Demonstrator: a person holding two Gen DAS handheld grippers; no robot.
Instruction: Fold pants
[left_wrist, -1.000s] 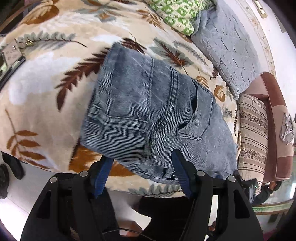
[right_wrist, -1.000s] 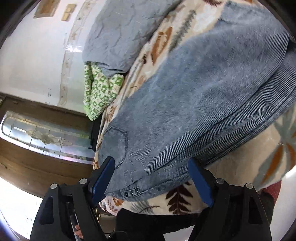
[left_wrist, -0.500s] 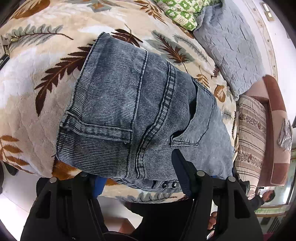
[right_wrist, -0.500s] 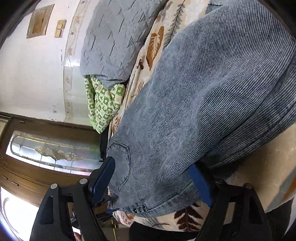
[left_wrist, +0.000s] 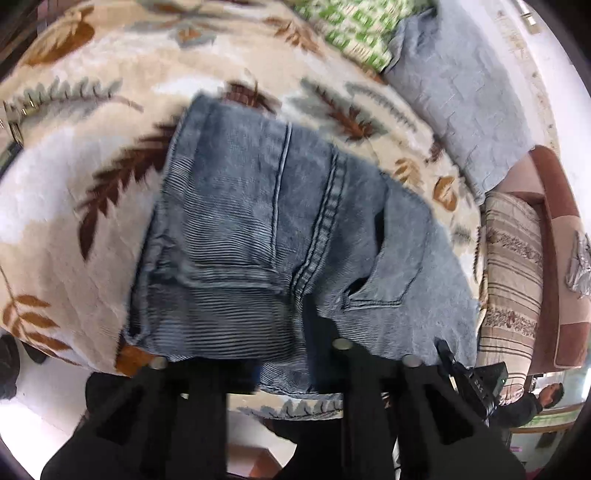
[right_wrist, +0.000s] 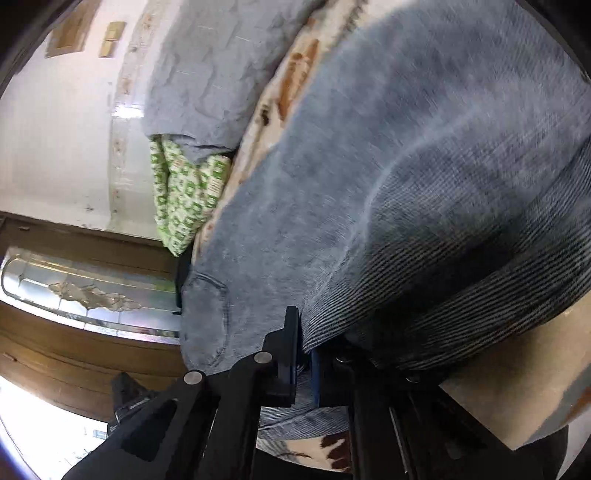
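Note:
Blue-grey corduroy-like denim pants (left_wrist: 258, 221) lie folded on a leaf-patterned blanket (left_wrist: 66, 192), back pocket up. My left gripper (left_wrist: 284, 354) has its jaws closing tight on the pants' near edge, the fabric bunched over its fingers. In the right wrist view the pants (right_wrist: 406, 184) fill most of the frame. My right gripper (right_wrist: 304, 354) is also closing tight on a thick fold of their near edge, and its blue pads press the cloth. The right finger is hidden under the fabric.
A grey quilted pillow (left_wrist: 461, 92) and a green patterned cloth (left_wrist: 351, 33) lie at the far side of the bed. A striped cushion (left_wrist: 513, 266) and a brown headboard (left_wrist: 565, 258) stand at right. A person (left_wrist: 550, 395) sits low at right. A wooden door (right_wrist: 74, 291) is behind.
Both grippers were open astride the pants' near edge; now both have closed on it. The fabric has bunched up between and over the fingers.

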